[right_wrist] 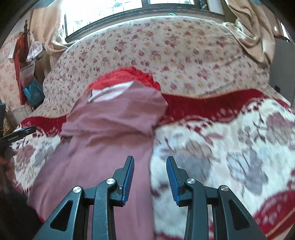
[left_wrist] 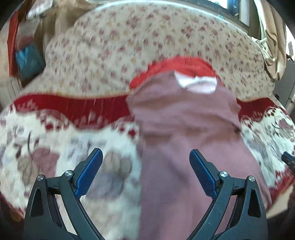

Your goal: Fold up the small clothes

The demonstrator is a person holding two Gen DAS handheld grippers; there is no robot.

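While your left tongs point(left_wrist: 145, 158) hang spread wide and empty at lower centre, the mauve garment point(left_wrist: 184, 140) lies lengthwise on the bed's red-and-white blanket point(left_wrist: 46, 147). Your right tongs point(right_wrist: 150, 166), parted and holding nothing, straddle the garment's right edge, a white label point(right_wrist: 108, 93) at its far end.

Cream floral-print bedsheet point(right_wrist: 166, 55) covering bed; red-and-white patterned plush blanket point(right_wrist: 230, 140) lying over near part. Dark-framed window point(right_wrist: 114, 13) behind bed letting in bright daylight. Beige curtain point(right_wrist: 252, 31) hanging at right, another at left.
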